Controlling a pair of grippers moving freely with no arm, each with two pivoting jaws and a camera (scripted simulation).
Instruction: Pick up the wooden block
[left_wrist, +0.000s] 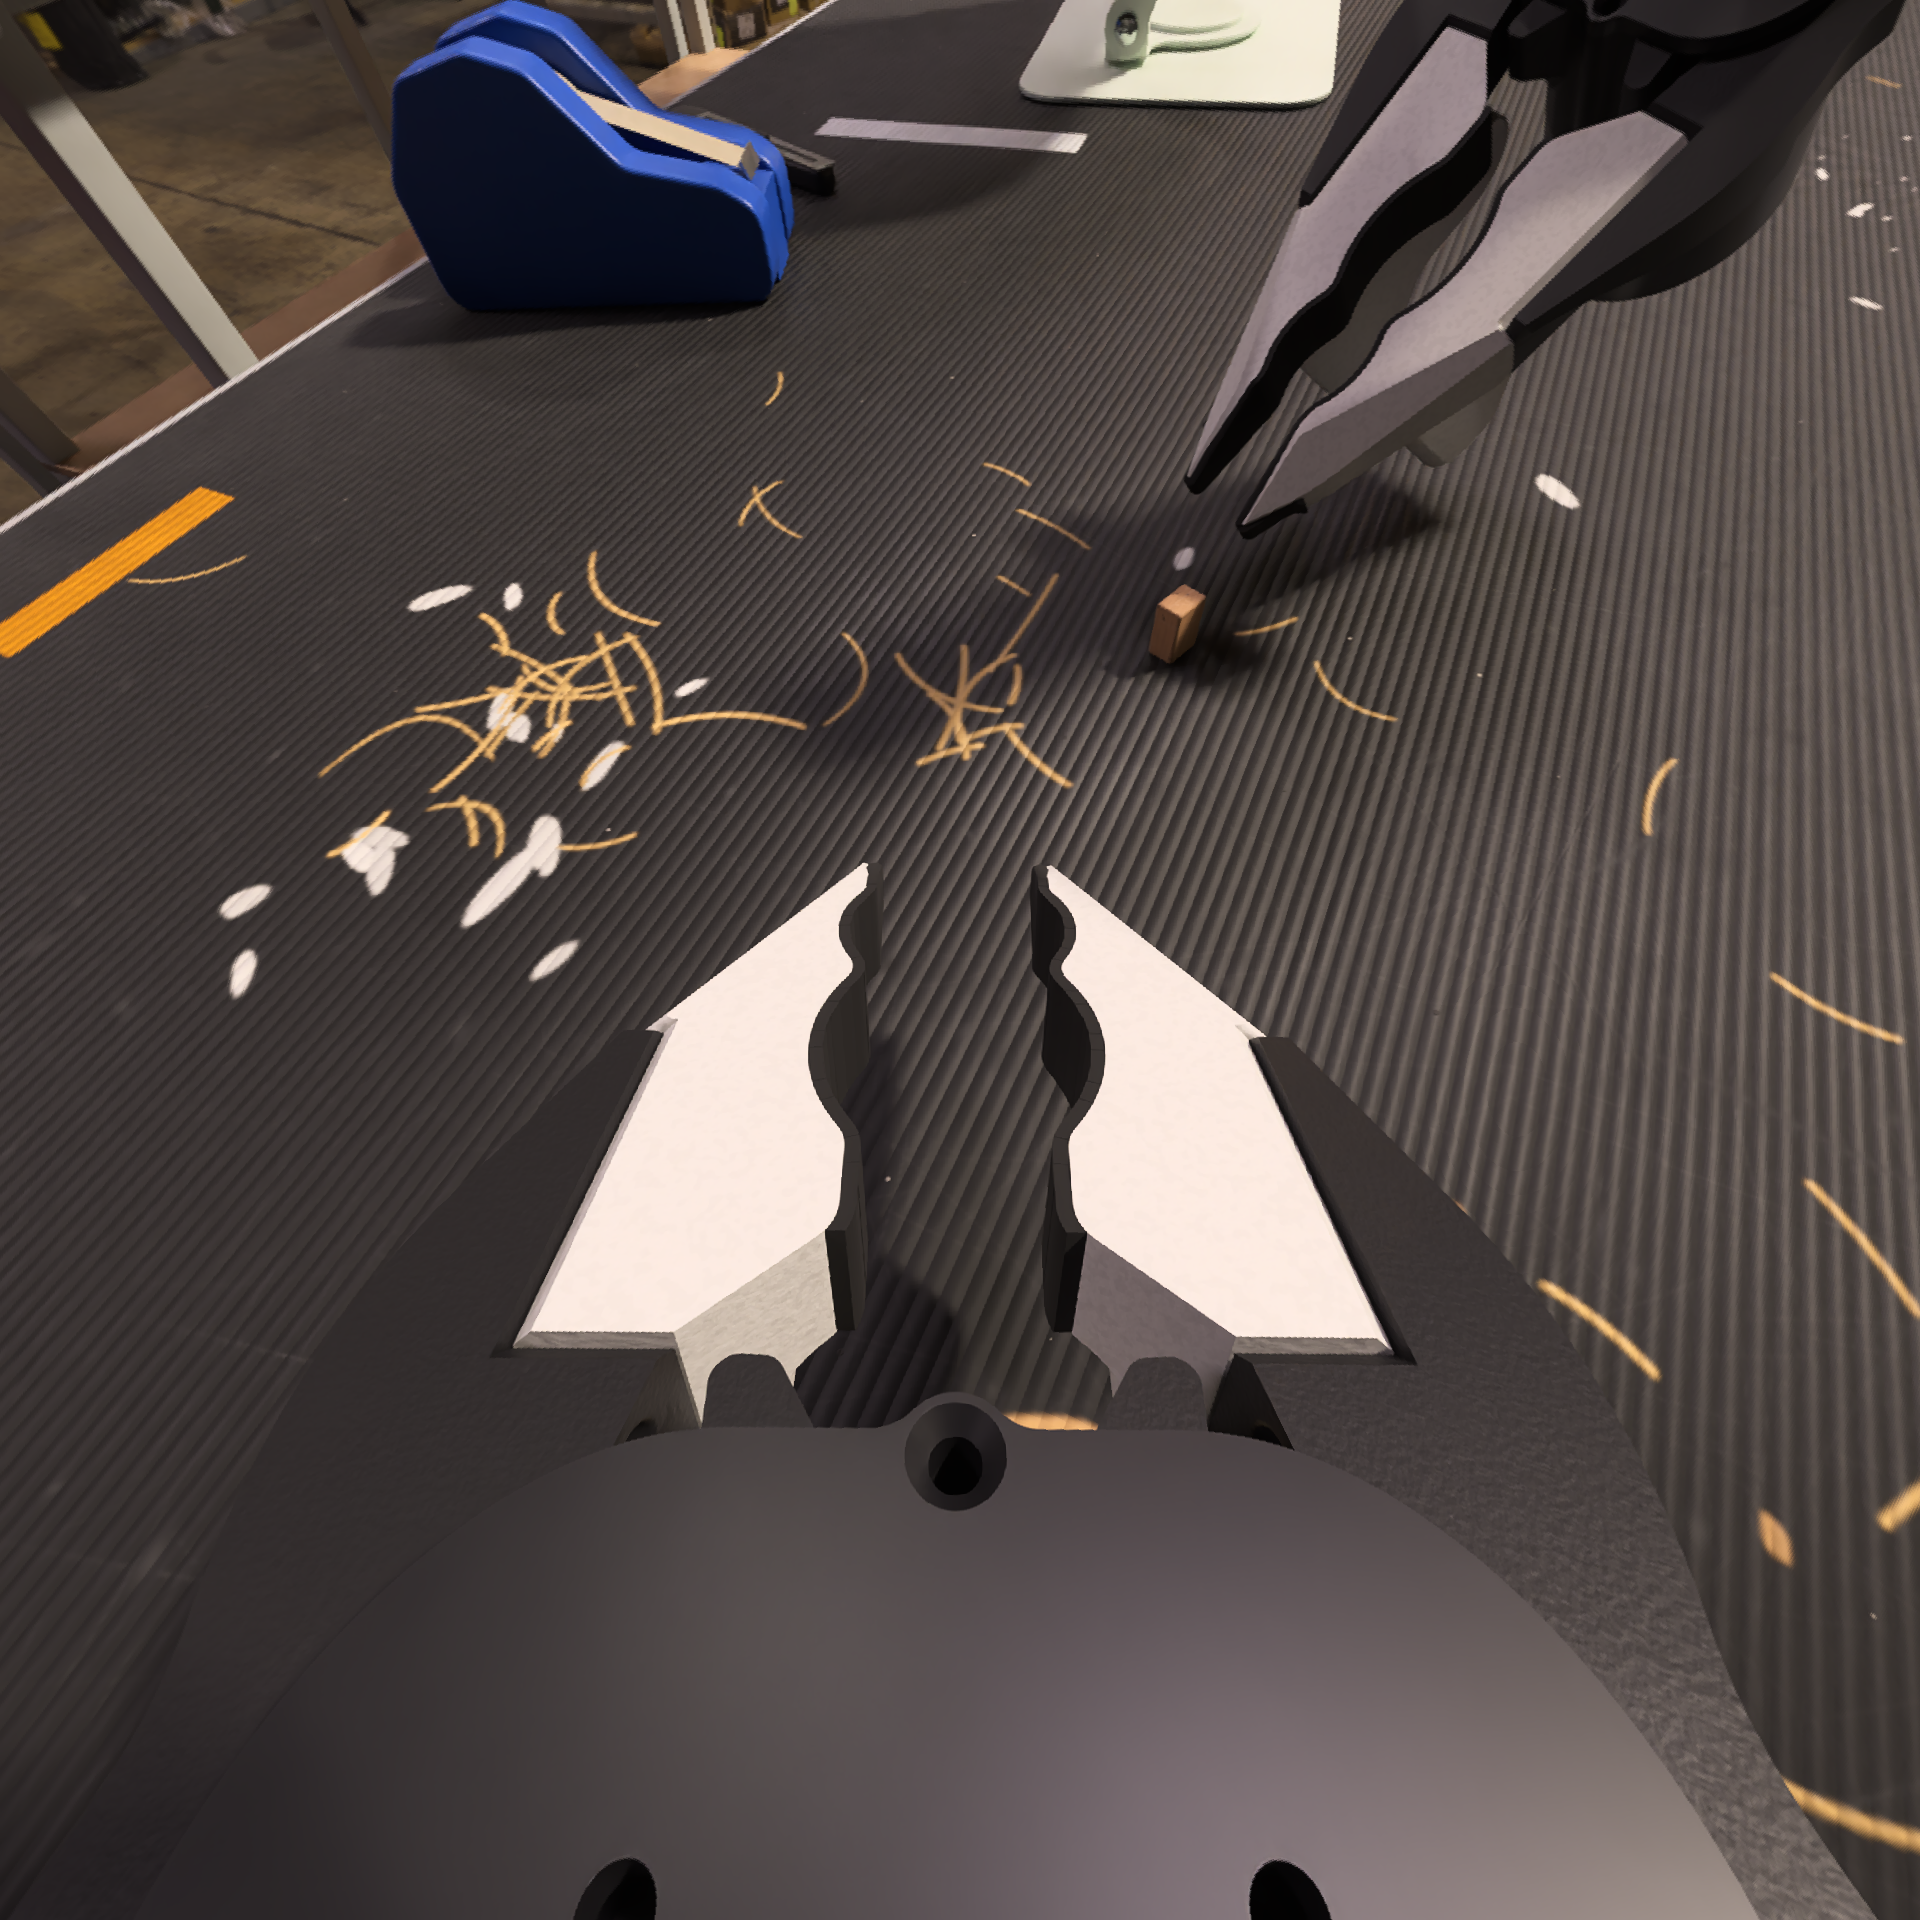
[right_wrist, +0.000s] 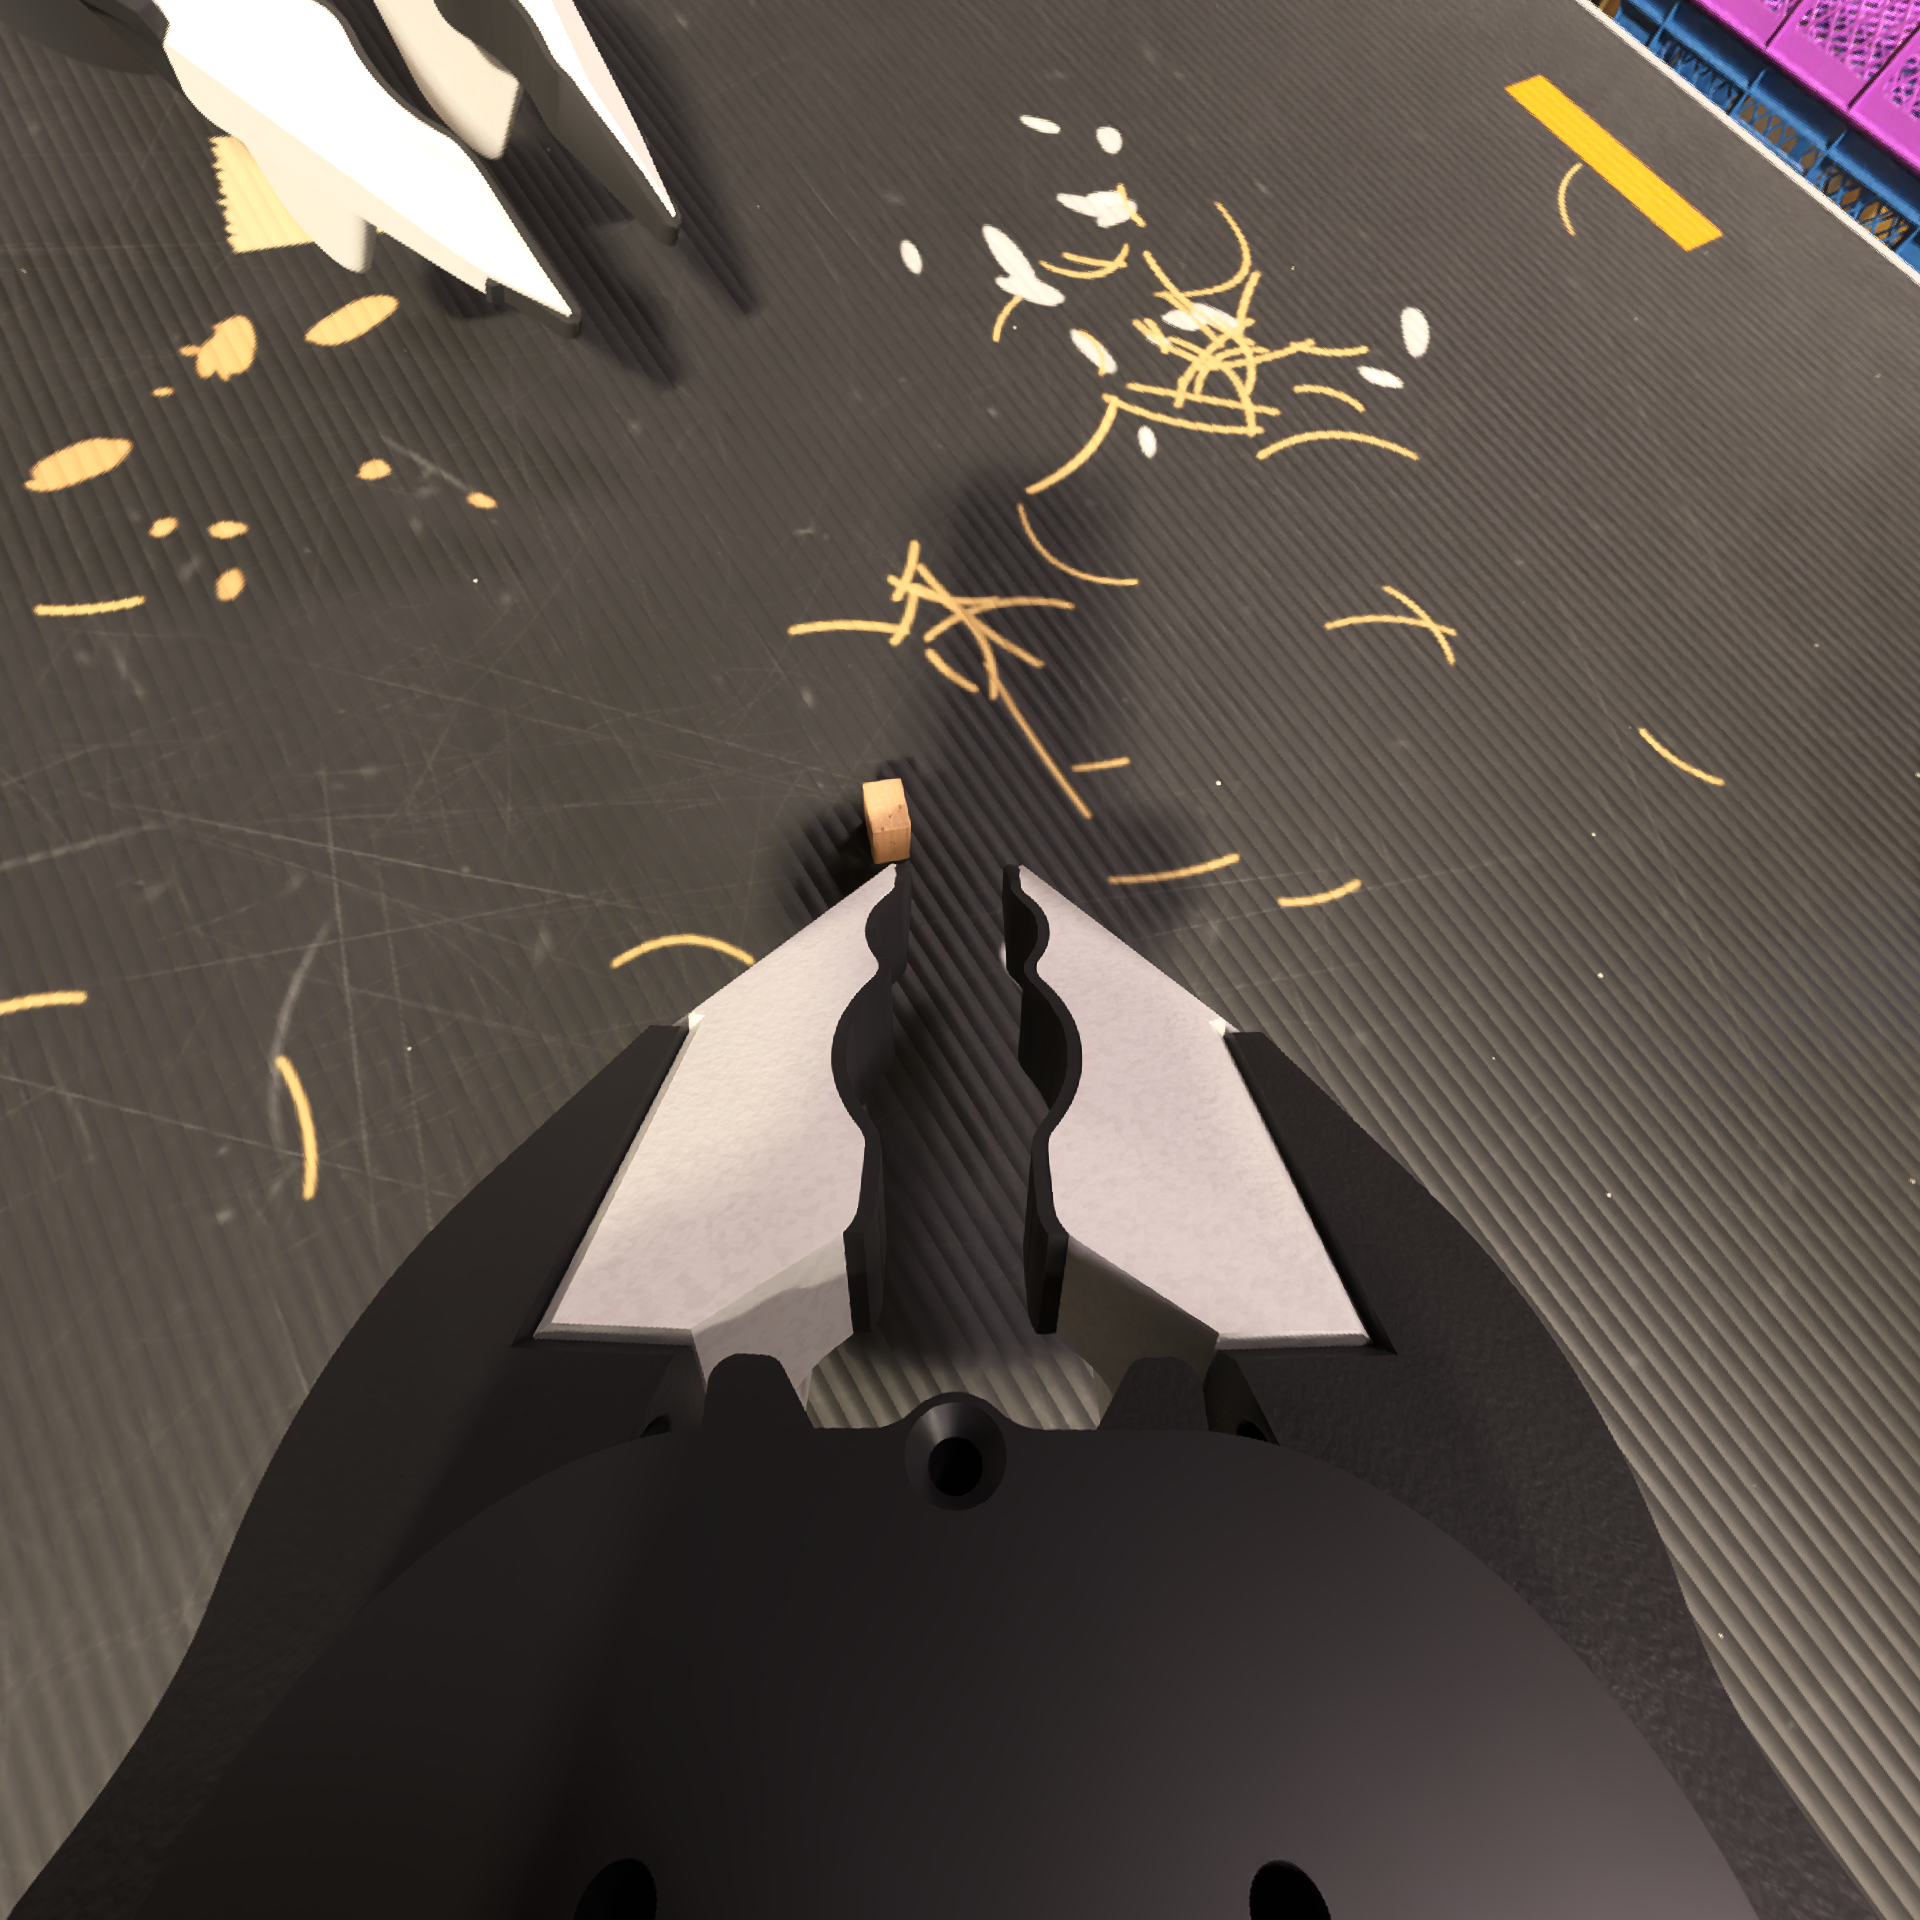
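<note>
A small wooden block (left_wrist: 1176, 621) stands on the dark ribbed mat (left_wrist: 1455, 831). In the right wrist view the block (right_wrist: 885, 820) sits just beyond the tip of my right gripper's left finger, slightly left of the gap. My right gripper (right_wrist: 954, 871) is open and empty, low over the mat; it also shows in the left wrist view (left_wrist: 1231, 504), tips just behind the block. My left gripper (left_wrist: 956, 871) is open and empty, well short of the block; it shows at the top left of the right wrist view (right_wrist: 623, 260).
A blue tape dispenser (left_wrist: 582, 177) stands at the back left near the mat's edge. A pale green board (left_wrist: 1184, 62) lies at the back. Wood shavings and white flakes (left_wrist: 540, 707) litter the mat. An orange strip (left_wrist: 104, 571) marks the left side. Purple and blue crates (right_wrist: 1829, 73) border the mat.
</note>
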